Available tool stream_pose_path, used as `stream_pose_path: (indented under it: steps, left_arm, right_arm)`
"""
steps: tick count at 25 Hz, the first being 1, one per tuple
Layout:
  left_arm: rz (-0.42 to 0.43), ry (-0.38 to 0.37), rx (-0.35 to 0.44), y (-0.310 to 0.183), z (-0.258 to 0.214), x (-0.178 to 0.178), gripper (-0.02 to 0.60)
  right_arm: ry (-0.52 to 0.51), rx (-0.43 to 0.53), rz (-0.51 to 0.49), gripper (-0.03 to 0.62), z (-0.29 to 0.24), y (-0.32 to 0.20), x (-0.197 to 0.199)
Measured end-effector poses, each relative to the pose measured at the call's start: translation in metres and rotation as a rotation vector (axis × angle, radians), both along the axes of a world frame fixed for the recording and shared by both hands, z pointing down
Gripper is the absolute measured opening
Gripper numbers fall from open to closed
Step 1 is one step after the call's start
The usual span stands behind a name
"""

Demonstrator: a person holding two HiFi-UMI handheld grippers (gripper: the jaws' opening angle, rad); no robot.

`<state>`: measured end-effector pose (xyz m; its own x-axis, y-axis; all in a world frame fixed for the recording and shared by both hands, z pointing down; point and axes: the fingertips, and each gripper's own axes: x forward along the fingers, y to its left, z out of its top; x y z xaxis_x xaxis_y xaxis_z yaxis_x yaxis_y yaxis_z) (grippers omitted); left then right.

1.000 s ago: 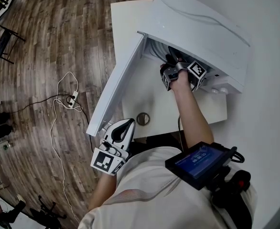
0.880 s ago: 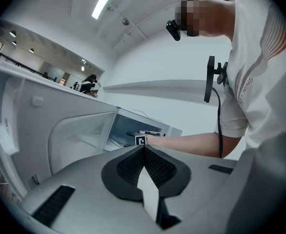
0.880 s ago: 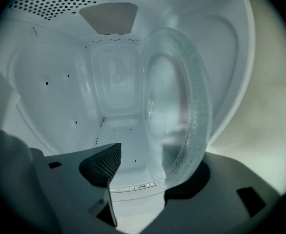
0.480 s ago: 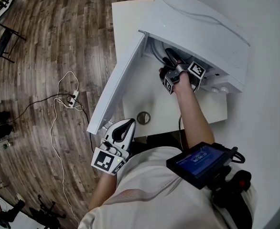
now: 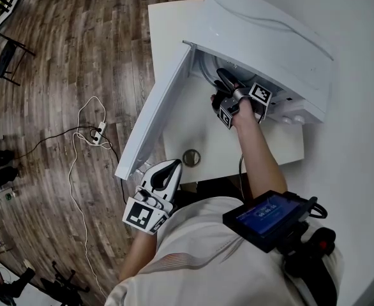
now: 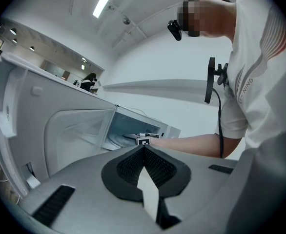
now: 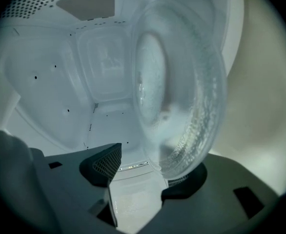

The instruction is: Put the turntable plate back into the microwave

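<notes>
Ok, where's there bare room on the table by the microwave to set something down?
Widest bare patch: the table between the open door and the forearm, behind the small ring. A narrower strip lies right of the forearm, in front of the microwave. The cavity mouth is crowded by the right gripper and glass plate.
</notes>
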<state>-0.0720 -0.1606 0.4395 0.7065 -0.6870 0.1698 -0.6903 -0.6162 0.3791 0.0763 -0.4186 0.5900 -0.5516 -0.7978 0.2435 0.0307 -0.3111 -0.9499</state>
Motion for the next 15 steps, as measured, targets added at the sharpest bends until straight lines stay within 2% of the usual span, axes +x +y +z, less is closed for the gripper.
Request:
stream_pose_path:
  steps: [10,15]
  left_arm:
    - [-0.001,-0.001,-0.004,0.002,-0.001,-0.001,0.011]
    - [0.009,0.003,0.015,0.016,-0.012,-0.002,0.011]
  right_arm:
    - [-0.018,0.025,-0.065,0.262,0.007,0.010,-0.012]
    - [-0.025,0.069,-0.160,0.262,-0.003,0.047,-0.031]
